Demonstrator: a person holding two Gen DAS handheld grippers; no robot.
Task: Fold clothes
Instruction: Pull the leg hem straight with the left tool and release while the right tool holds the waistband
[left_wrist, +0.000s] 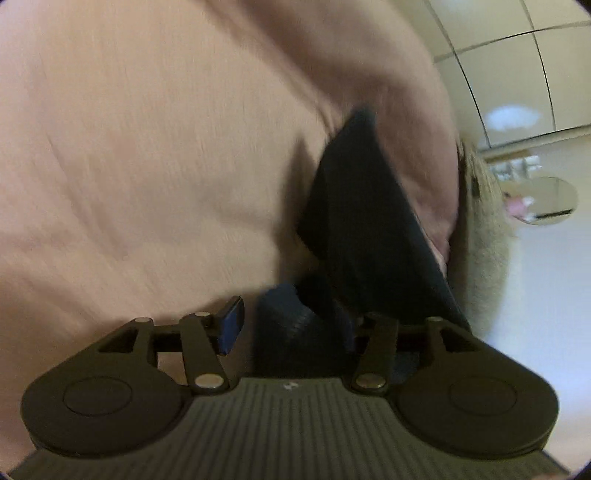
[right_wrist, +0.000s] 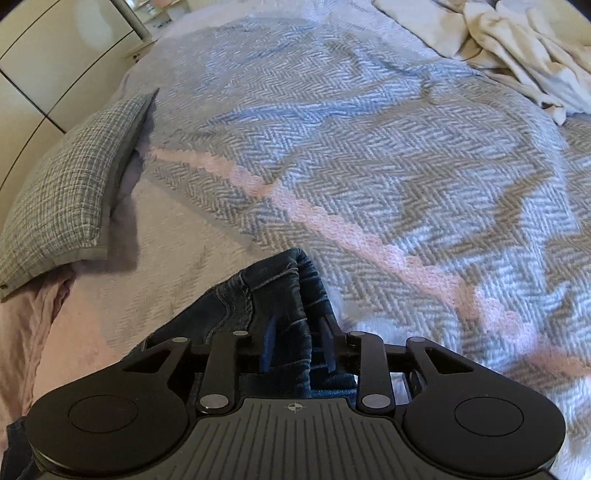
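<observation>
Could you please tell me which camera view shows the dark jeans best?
The right wrist view: the jeans show seams and stitching clearly on the bed. The left wrist view gives only a blurred dark fabric against pink sheet.

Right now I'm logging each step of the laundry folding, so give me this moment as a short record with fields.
surface: bed with a grey herringbone blanket
garment in work: dark blue jeans, bunched at the near edge of the blanket
right gripper: jaws either side of a fold of the jeans, denim between them; whether the pads press on it is unclear
left gripper: dark fabric between the jaws, left pad clear of it, over a pink sheet
also on the bed: grey checked pillow, heap of cream cloth
fold progress: not finished
</observation>
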